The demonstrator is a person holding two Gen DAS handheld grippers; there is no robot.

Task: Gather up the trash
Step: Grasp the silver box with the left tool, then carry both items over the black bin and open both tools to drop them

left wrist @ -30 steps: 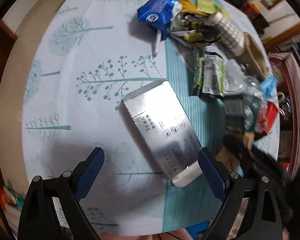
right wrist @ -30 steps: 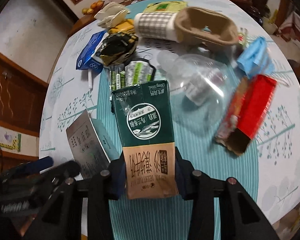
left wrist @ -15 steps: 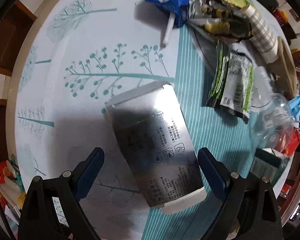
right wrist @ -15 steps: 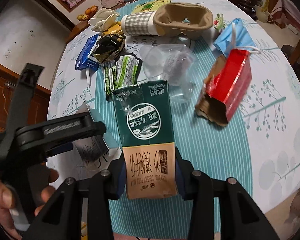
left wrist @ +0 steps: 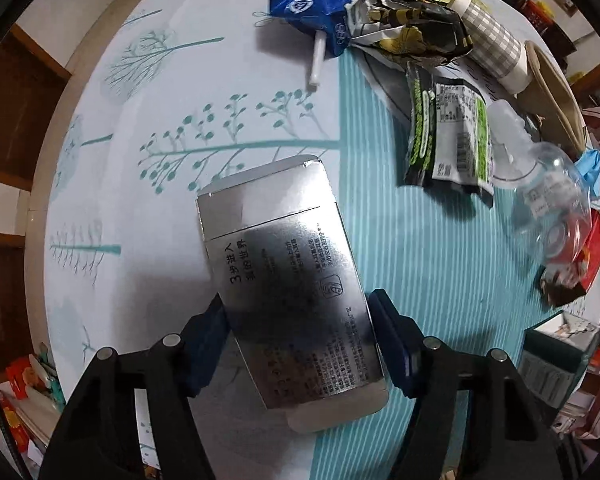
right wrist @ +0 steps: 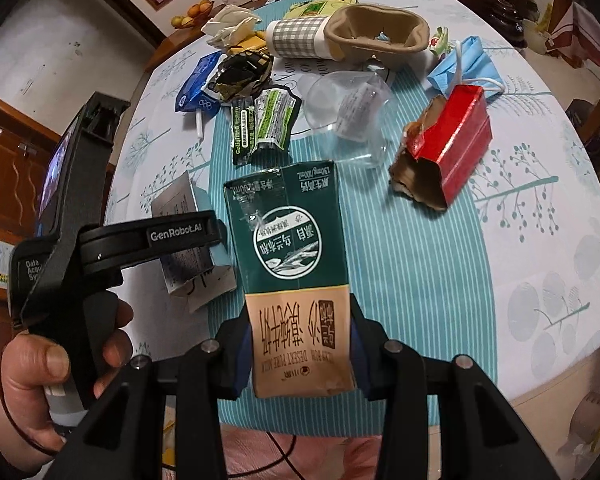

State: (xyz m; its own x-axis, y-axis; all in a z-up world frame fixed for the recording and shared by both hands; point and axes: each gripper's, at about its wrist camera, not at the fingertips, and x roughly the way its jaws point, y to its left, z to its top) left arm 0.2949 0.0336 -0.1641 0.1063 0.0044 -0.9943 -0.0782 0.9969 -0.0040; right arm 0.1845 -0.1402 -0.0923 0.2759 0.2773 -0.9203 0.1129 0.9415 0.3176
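Note:
A silver carton [left wrist: 284, 280] lies flat on the round table, and my left gripper [left wrist: 300, 344] is shut on its near end, blue pads against both sides. The carton also shows in the right wrist view [right wrist: 184, 240], partly behind the left gripper's body [right wrist: 100, 240]. My right gripper [right wrist: 300, 352] is shut on a green and tan milk carton [right wrist: 292, 264], held above the table's near edge; it also shows in the left wrist view [left wrist: 560, 356].
More trash lies further back: a blue carton with a straw [right wrist: 198, 88], crumpled foil wrapper [right wrist: 244, 72], green snack packets [right wrist: 264, 120], clear plastic cup [right wrist: 348, 112], red box [right wrist: 452, 144], blue face mask [right wrist: 464, 68], checked cup [right wrist: 300, 38] and pulp tray [right wrist: 376, 34].
My left gripper has moved forward over the silver carton and closed on it. My right gripper still holds the milk carton, pulled slightly nearer the table's edge.

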